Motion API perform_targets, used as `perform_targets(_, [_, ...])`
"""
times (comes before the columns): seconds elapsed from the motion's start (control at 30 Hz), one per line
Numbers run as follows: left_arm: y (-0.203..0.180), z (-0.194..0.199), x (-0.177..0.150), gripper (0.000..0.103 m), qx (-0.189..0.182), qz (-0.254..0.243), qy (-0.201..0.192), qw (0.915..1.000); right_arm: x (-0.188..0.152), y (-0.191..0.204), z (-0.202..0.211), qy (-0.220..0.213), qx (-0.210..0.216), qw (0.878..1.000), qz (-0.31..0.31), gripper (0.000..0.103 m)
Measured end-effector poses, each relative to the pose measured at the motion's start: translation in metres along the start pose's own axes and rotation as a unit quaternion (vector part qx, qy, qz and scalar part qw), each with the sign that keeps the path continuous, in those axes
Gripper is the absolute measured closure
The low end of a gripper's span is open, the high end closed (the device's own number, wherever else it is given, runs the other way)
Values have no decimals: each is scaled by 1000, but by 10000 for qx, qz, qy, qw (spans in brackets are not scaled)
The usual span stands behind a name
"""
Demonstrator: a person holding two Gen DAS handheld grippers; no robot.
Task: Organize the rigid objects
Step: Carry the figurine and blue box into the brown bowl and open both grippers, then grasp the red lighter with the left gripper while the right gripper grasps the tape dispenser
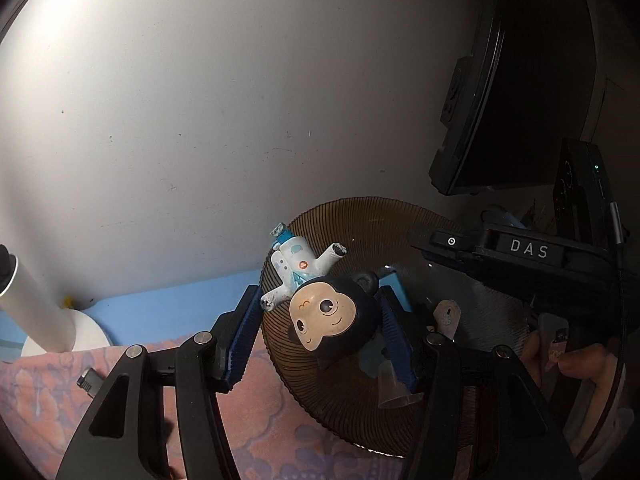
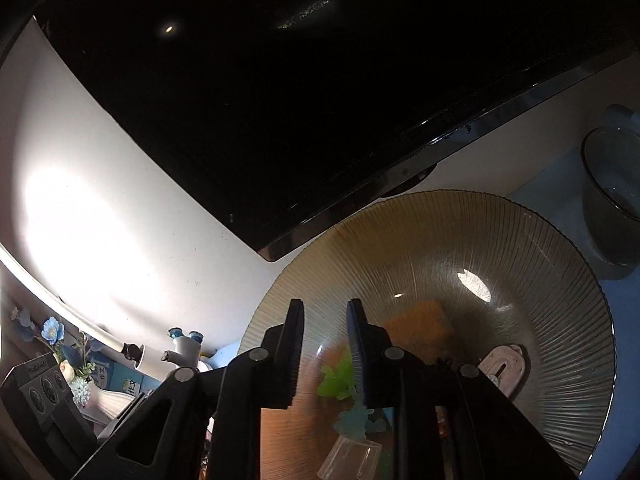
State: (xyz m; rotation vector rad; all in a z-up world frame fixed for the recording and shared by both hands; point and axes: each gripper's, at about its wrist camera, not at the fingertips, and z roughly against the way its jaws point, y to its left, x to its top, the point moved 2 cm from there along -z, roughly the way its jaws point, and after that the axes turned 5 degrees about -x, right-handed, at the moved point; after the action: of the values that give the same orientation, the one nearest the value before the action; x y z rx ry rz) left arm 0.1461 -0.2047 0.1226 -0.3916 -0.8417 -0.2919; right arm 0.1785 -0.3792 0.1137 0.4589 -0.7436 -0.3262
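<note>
Our left gripper (image 1: 318, 334) stands spread, the monkey figurine (image 1: 328, 312) lying loose between its jaws on the ribbed brown plate (image 1: 400, 216). Our right gripper (image 2: 325, 346) hangs narrowly parted and empty over the plate's near rim, a green toy (image 2: 338, 382) just below.

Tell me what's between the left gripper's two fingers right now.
In the left wrist view, a dark-haired doll figurine lies between the left gripper's open fingers, over the ribbed glass plate.
</note>
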Motion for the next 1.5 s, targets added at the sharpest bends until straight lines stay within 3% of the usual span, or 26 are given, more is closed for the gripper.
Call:
perform_targets(0.03, [-2,-6,0,16,-46,-17,109,9999,0,0,2,-43,-64,10000,-3,44])
perform_targets(0.07, [-3,-10,0,15,-87,-20,243,9997,-1,1,7,-194,-66,9998,9,42])
perform_targets(0.23, [4,5,-1,15,19,51,203,9998,-9,7,23,-225,239,9995,-5,42])
perform_targets(0.5, [57,67,-16,15,491,576,59,9971,-37,51,46,-175,598,9971,447,42])
perform_targets(0.57, [77,85,-21,15,760,660,31,9949,-48,66,49,-141,738,9954,598,37])
perform_targets(0.63, [94,100,-29,15,1014,735,23,9921,-62,81,52,-119,892,9930,767,21])
perform_targets(0.73, [125,124,-47,15,1339,847,28,9874,-88,110,51,-72,1021,9876,1192,20])
perform_targets(0.87, [160,139,-82,15,1707,1073,230,9792,-140,140,37,206,881,9738,2089,20])
perform_targets(1.0, [177,141,-120,15,1689,1309,479,9757,-192,142,11,707,547,9539,2866,20])
perform_targets(1.13, [179,127,-146,15,1873,1074,818,9730,-229,132,-6,1008,183,9366,3350,20])
perform_targets(1.23, [181,110,-155,15,2030,875,1066,9694,-239,123,-12,1124,15,9331,3416,20])
perform_targets(1.37, [180,98,-161,15,1635,868,1038,9772,-245,123,-17,1142,130,9343,3375,18])
perform_targets(1.5, [168,91,-161,15,1518,585,1021,9814,-252,131,-16,1087,-81,9234,3680,13])
